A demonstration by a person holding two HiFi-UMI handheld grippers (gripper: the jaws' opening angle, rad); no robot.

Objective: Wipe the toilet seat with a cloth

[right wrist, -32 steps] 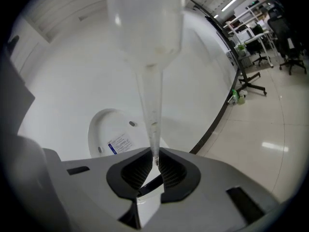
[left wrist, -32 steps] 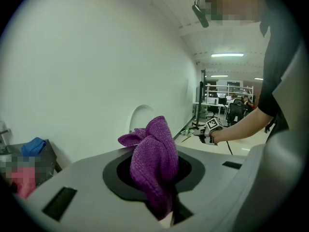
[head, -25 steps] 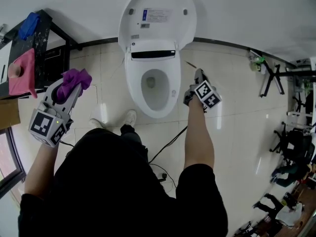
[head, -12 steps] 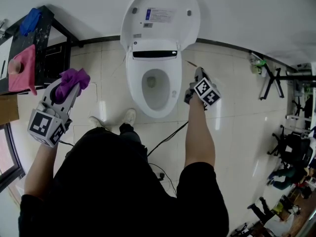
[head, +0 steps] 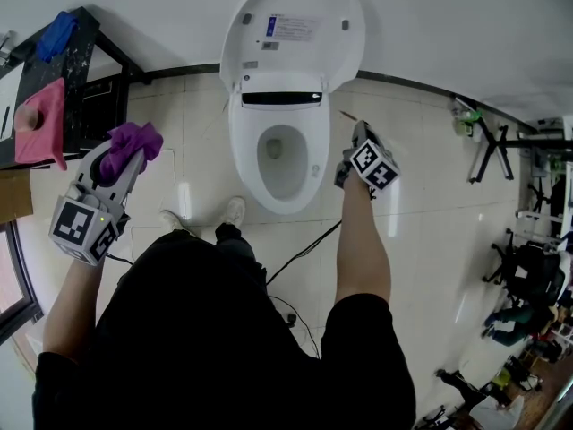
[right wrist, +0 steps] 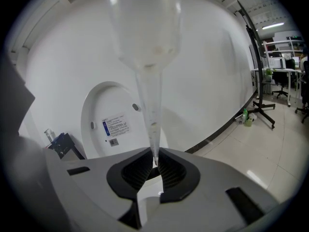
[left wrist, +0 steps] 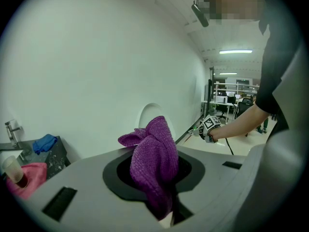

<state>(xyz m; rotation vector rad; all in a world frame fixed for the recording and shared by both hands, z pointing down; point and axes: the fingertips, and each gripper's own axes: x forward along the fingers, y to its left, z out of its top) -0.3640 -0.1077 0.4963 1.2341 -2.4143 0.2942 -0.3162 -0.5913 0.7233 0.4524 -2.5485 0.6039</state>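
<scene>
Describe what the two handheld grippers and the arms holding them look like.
The left gripper and right gripper have light grey plastic bodies, each carrying a cube of black-and-white square markers. The right one's black ribbed pads sit in a black recess. The person wears a black short-sleeved shirt; both forearms are bare.

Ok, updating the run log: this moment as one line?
left gripper: shut on purple cloth | right gripper: shut on clear tapered tube | toilet lid: up | cloth: clear of toilet
</scene>
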